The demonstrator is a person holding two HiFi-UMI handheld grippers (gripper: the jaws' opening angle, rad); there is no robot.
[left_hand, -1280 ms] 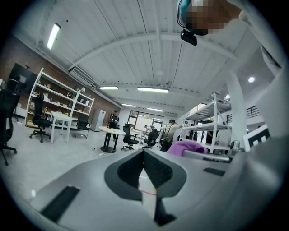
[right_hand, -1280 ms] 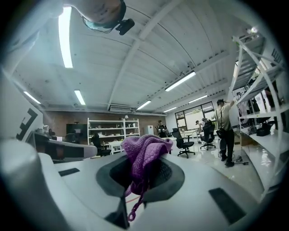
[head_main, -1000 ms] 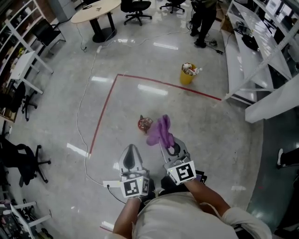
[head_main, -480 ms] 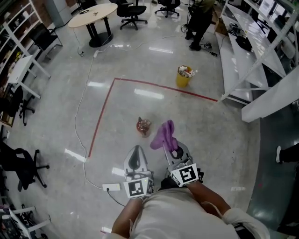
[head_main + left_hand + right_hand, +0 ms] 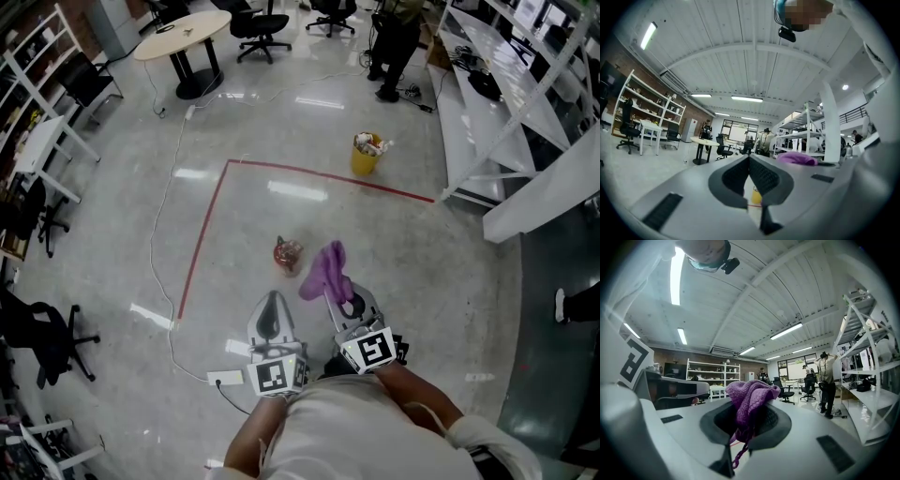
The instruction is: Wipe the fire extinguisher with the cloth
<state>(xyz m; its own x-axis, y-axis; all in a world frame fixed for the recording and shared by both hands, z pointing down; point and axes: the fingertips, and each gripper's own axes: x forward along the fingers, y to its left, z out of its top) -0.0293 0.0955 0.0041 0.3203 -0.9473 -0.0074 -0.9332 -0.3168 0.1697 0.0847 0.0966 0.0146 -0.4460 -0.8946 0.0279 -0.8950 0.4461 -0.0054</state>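
Observation:
The fire extinguisher [image 5: 288, 253], red and seen from above, stands on the glossy floor just inside the red tape corner. A purple cloth [image 5: 323, 271] hangs bunched from my right gripper [image 5: 334, 292], which is shut on it a short way right of the extinguisher and nearer me. In the right gripper view the cloth [image 5: 749, 401] drapes over the closed pads with a loose thread hanging down. My left gripper [image 5: 272, 302] is held below the extinguisher, shut with nothing in it. In the left gripper view its pads [image 5: 760, 176] meet, and the cloth [image 5: 797, 158] shows off to the right.
A yellow bin [image 5: 367, 153] full of rubbish stands beyond the red tape line [image 5: 201, 240]. A white cable [image 5: 170, 246] runs to a power strip [image 5: 225, 379] by my feet. White shelving [image 5: 511, 103] lines the right; a round table [image 5: 183, 33], office chairs and a standing person [image 5: 387, 45] are far off.
The head view has tilted a little, so the floor has slid down in the picture. Both grippers keep nearly the same places beside the extinguisher, and the cloth stays held.

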